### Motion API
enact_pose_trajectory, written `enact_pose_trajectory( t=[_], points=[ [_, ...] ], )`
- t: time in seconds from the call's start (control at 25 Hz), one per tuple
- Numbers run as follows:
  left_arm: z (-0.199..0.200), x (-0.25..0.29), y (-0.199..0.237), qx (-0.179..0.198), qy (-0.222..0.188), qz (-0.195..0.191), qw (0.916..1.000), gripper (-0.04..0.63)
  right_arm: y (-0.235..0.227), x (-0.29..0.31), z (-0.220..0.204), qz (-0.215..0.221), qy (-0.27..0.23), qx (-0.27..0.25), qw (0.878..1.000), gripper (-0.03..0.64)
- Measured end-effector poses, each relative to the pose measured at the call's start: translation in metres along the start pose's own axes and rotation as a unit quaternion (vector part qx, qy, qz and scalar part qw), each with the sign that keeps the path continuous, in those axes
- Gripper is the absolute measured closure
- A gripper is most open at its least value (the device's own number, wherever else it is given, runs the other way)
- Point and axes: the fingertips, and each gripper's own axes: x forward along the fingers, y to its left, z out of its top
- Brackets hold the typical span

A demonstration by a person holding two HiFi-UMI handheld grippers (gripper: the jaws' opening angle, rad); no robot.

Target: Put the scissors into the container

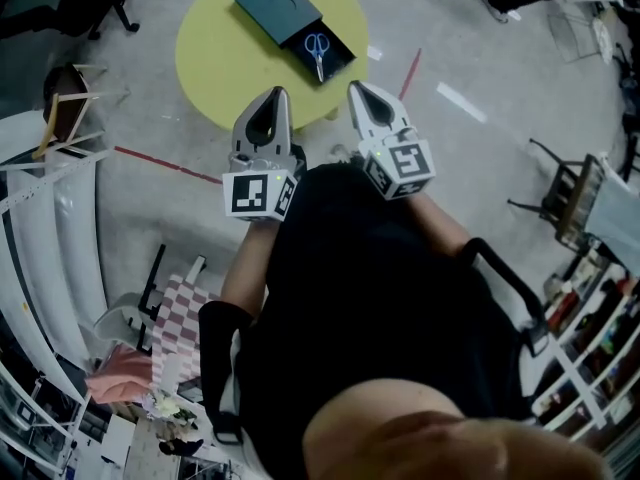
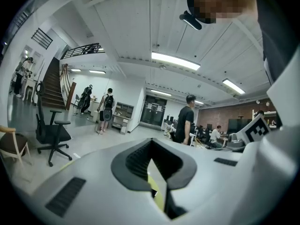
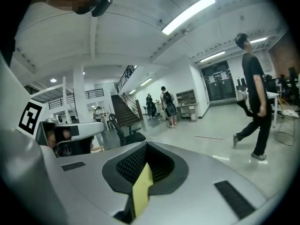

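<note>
Black shirt (image 1: 400, 298) — pale grey left tongs (image 1: 276, 95), right tongs (image 1: 358, 90), black-and-white marker cubes (image 1: 258, 194).

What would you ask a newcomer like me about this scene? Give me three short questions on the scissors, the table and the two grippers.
1. True or false: the blue scissors lie inside the open part of the dark container.
2. The container rests on: A) the floor, B) a round yellow table, C) a chair.
3. Fill in the blank: the left gripper and the right gripper are held near the person's body, short of the table, holding nothing, with their jaws ____.

Key: 1 true; 2 B; 3 shut.
</note>
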Motion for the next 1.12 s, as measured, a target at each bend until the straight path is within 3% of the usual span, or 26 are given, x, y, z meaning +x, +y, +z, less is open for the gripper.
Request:
enact_pose_trajectory(
  t=[1.12],
  points=[
    [-0.0058,-0.0013,-0.0048,0.002,-0.004,0.010,0.9999,0.597,0.0059,-0.0029,-0.0014,0.022,0.004,-0.008,1.000,0.618]
  ],
)
